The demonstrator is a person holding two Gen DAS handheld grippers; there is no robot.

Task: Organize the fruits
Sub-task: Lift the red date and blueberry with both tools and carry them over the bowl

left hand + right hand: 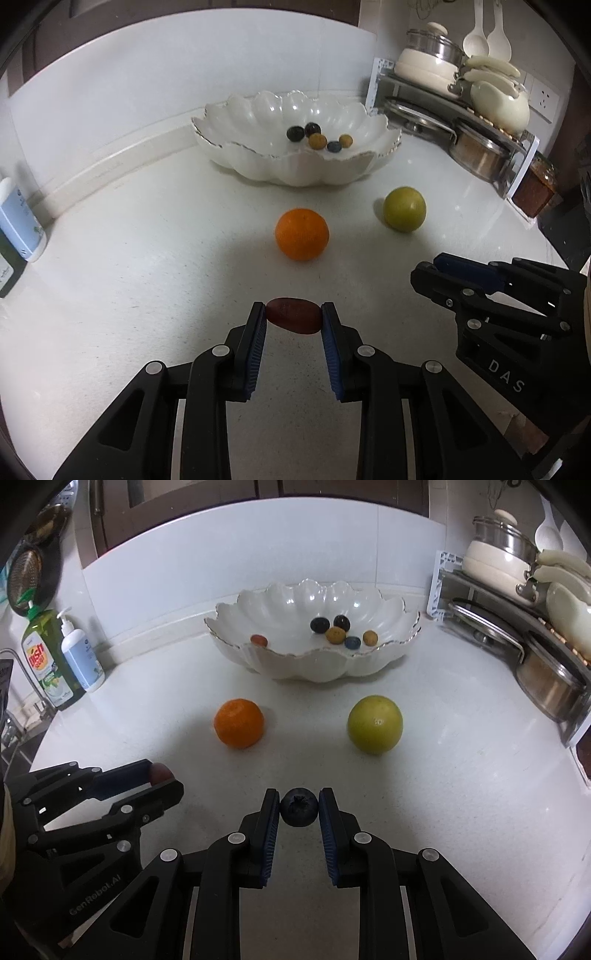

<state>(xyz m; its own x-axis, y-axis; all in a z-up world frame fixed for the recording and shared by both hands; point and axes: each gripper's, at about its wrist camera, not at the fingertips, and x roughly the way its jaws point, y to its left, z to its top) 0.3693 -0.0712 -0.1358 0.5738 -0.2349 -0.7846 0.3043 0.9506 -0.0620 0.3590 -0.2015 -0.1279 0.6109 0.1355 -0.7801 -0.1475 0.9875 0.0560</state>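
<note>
My left gripper (294,314) is shut on a dark red oval grape (294,320), held just above the white counter. My right gripper (298,802) is shut on a blueberry (299,807), also lifted off the counter. Each gripper shows in the other's view: the right gripper (424,271) at the right edge, the left gripper (166,779) at lower left with the grape (161,772) at its tips. An orange (301,234) (239,722) and a green citrus fruit (404,208) (375,724) lie ahead. Behind them stands a white scalloped bowl (258,162) (295,664) holding several small fruits.
A rack with pots, lids and ladles (461,110) (535,609) fills the back right corner. A white pump bottle (77,657) and a green dish soap bottle (46,661) stand at the left by the wall. The counter edge curves round at the right.
</note>
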